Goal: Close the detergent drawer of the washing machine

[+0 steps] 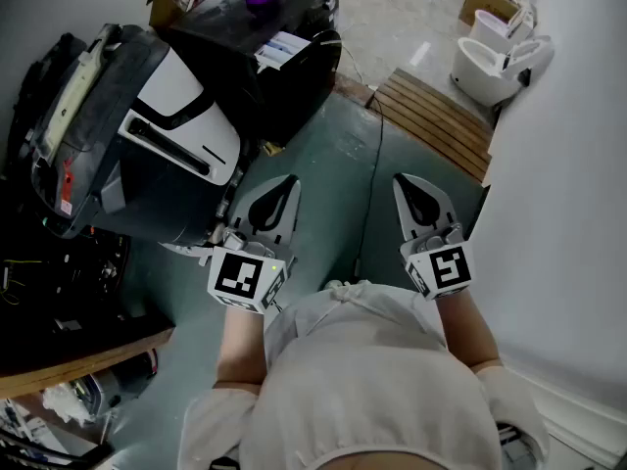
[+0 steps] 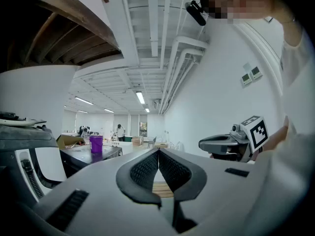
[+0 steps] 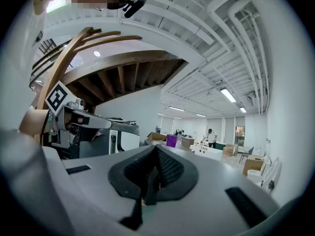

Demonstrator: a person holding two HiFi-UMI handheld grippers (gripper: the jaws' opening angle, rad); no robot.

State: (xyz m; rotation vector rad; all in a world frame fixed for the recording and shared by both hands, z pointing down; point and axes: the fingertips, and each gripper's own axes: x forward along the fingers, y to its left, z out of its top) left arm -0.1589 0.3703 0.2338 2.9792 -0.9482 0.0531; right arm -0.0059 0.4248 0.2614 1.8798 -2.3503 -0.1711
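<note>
left gripper (image 1: 284,186) jaws pressed together, nothing in them | right gripper (image 1: 409,186) same deal | both over the teal floor (image 1: 338,155) | washing machine (image 1: 118,155) just left, untouched | drawer hard to spot, print too small to read

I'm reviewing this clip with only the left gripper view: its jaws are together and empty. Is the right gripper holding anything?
Observer: No. The right gripper has its jaws together with nothing between them.
Operator: Is either gripper on the washing machine?
Observer: No. In the head view the left gripper and the right one hang over the teal floor, apart from the washing machine at the left.
</note>
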